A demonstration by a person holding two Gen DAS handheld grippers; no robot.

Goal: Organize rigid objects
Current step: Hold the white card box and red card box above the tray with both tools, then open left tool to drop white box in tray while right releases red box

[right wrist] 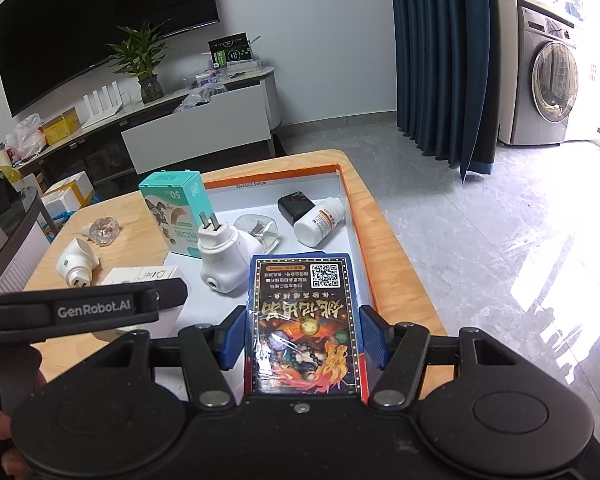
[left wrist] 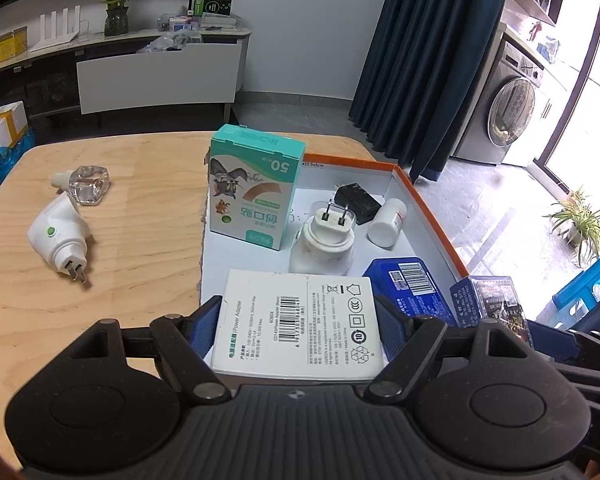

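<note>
while both grippers are held over the near end of the orange-edged shallow white cardboard tray [left wrist: 428, 200], each one is clamped on a box. the left gripper [left wrist: 298, 320] is closed on a flat white power adapter box with a barcode [left wrist: 300, 320], its blue pads pressed on the two long sides, and the box is held above the near left part of the tray. the right gripper [right wrist: 304, 340] is closed on a dark blue box with a fiery picture and a qr code [right wrist: 304, 320], held over the near right part of the tray. inside the tray are seen an upright teal bandage box [left wrist: 256, 192], a white plug device with two prongs [left wrist: 324, 240], a black charger [left wrist: 358, 200] and a small white pill bottle lying on its side [left wrist: 388, 222]. on the light wooden table [left wrist: 120, 280], left of the tray, a second white plug device with a green dot [left wrist: 60, 242] and a clear glass bottle [left wrist: 88, 184] are lying
</note>
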